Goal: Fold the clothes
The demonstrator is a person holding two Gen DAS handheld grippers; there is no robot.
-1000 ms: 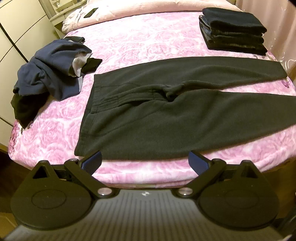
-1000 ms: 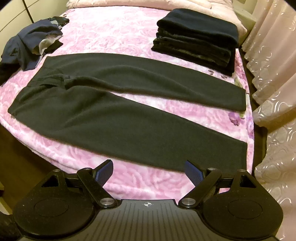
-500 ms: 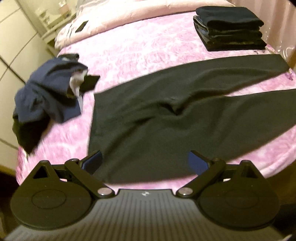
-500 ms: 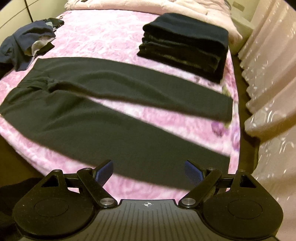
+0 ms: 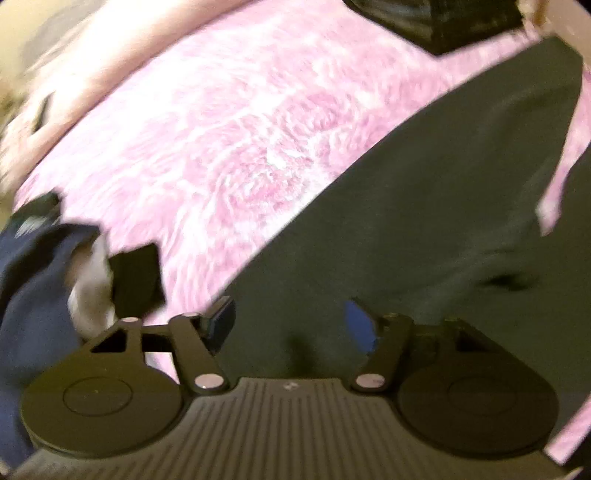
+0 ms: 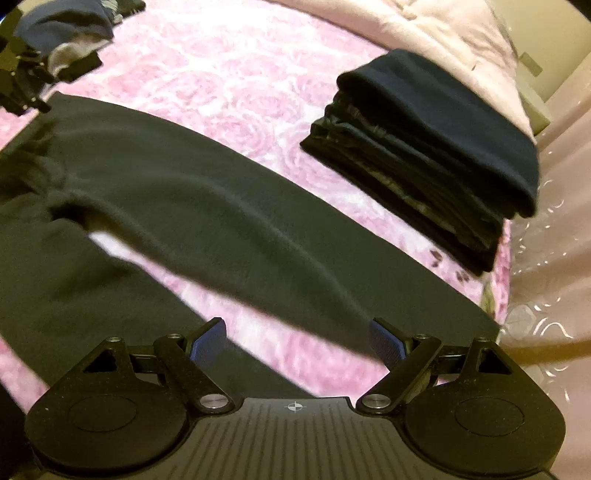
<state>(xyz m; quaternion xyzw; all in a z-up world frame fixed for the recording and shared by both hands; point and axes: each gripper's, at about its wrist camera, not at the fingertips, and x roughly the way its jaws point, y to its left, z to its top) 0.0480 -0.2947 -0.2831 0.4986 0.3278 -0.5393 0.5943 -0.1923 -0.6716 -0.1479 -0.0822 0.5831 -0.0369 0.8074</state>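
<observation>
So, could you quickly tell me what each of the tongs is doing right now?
Left tongs: open, holding nothing, low over the trousers' waist end.
Right tongs: open, empty, near the far leg's hem.

place: home bedroom
surface: bed with pink rose-pattern fleece blanket (image 6: 229, 77), fills most of both views
bedding: pale pink quilt or duvet (image 6: 424, 26) bunched at far end of the bed
window side: pale curtain with embossed pattern (image 6: 546, 258) hanging just beside the bed's right edge
laundry: dark trousers (image 6: 221, 206) spread flat on the blanket; stack of folded dark clothes (image 6: 443, 147) near far right corner; unfolded heap of navy clothes (image 5: 33, 280) at left edge
furniture: cream panel at far left in left wrist view, too blurred to identify
light: warm indoor lighting
</observation>
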